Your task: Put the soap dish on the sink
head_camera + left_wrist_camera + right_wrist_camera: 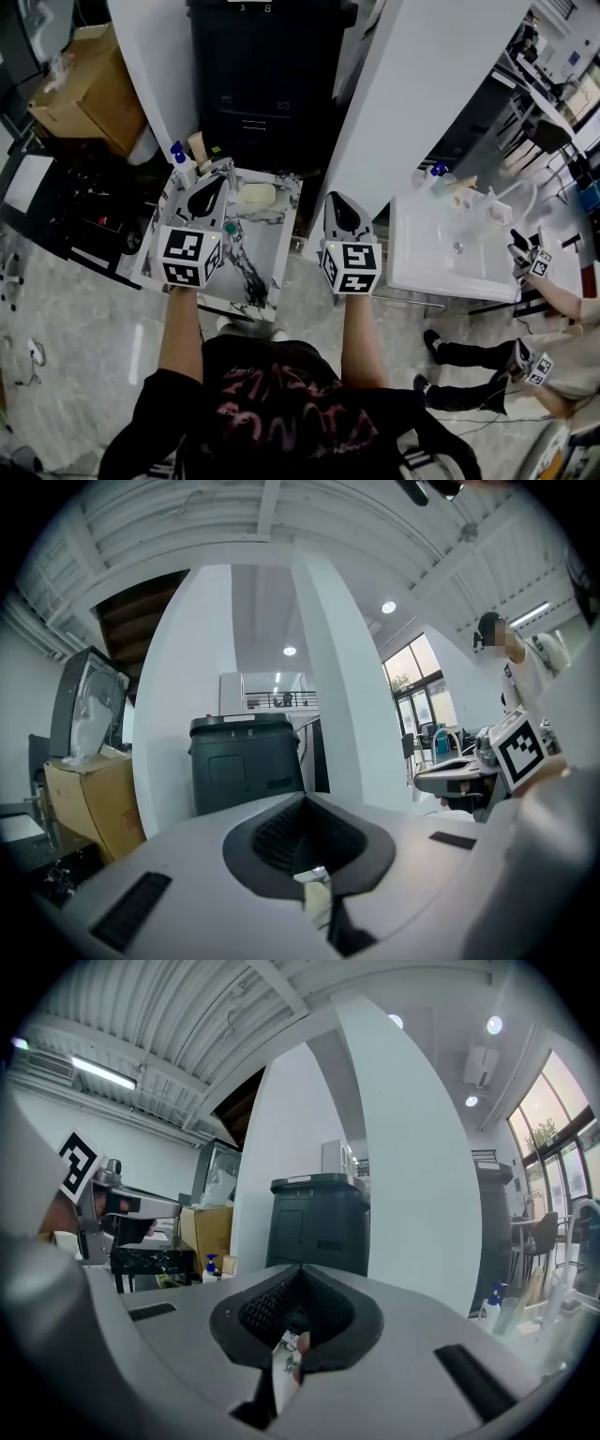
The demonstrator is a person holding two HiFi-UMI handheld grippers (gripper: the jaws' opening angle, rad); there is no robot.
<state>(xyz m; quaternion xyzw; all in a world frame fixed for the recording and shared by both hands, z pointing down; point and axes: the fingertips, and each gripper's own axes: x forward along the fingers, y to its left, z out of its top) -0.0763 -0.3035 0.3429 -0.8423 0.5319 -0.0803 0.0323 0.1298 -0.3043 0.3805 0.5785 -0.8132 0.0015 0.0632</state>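
Note:
In the head view a pale cream soap dish (pixel 255 195) lies on the back ledge of a marble-patterned sink (pixel 281 258) at the left. My left gripper (pixel 214 187) hangs over that sink's basin, just left of the dish and apart from it, jaws shut on nothing. Shut and empty too, my right gripper (pixel 339 204) hovers in the gap between the marble sink and a white sink (pixel 412 272) at the right. Both gripper views look level across the room, over the left gripper (pixel 302 803) and the right gripper (pixel 300 1274); the dish is in neither.
A blue-capped bottle (pixel 180 159) and a faucet (pixel 225 169) stand at the marble sink's back left. A black cabinet (pixel 267 84) and white pillar (pixel 422 94) rise behind. Cardboard box (pixel 84 94) far left. Another person (pixel 553 347) with grippers crouches at the right.

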